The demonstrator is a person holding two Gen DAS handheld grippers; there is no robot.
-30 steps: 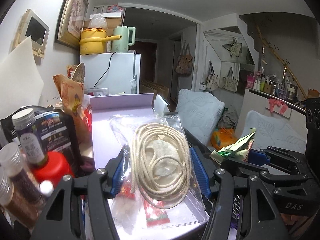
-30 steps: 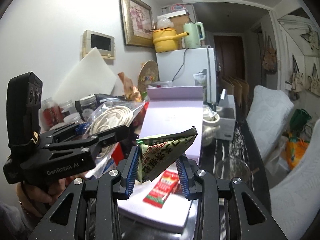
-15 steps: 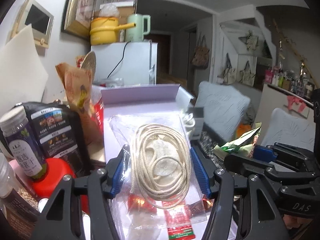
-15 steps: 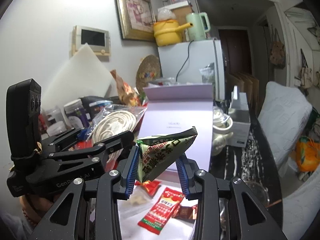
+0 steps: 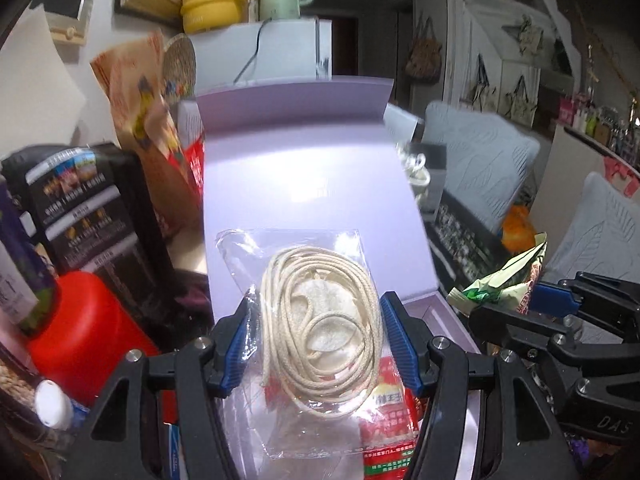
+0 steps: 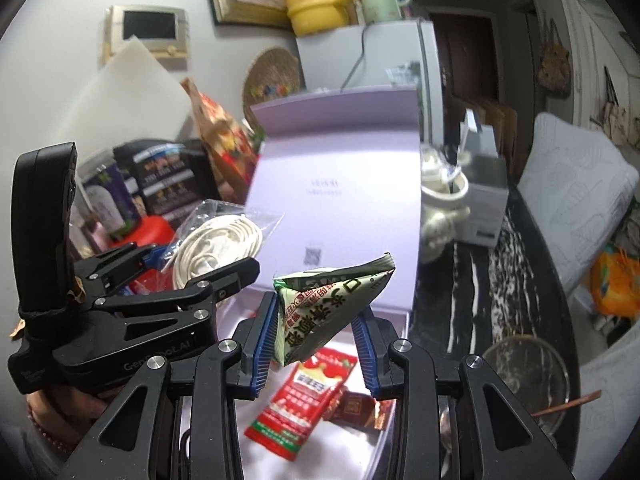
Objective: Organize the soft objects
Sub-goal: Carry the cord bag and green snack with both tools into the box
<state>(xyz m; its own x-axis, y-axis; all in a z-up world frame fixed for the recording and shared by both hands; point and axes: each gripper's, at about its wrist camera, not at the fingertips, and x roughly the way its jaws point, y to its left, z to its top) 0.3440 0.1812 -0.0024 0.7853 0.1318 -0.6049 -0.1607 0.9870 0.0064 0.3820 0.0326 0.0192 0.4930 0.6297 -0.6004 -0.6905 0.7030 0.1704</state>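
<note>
Left gripper (image 5: 316, 344) clamping rope bag (image 5: 304, 320), right gripper (image 6: 316, 340) clamping green packet (image 6: 328, 304)

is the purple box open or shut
Open: the purple box has its lid standing up at the back, and a red sachet lies on its floor.

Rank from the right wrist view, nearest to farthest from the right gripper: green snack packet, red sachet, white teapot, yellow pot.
1. Green snack packet: clamped in the right gripper.
2. Red sachet: just below, lying in the open lilac box.
3. White teapot: further back, right of the box.
4. Yellow pot: farthest, atop the fridge.
</note>
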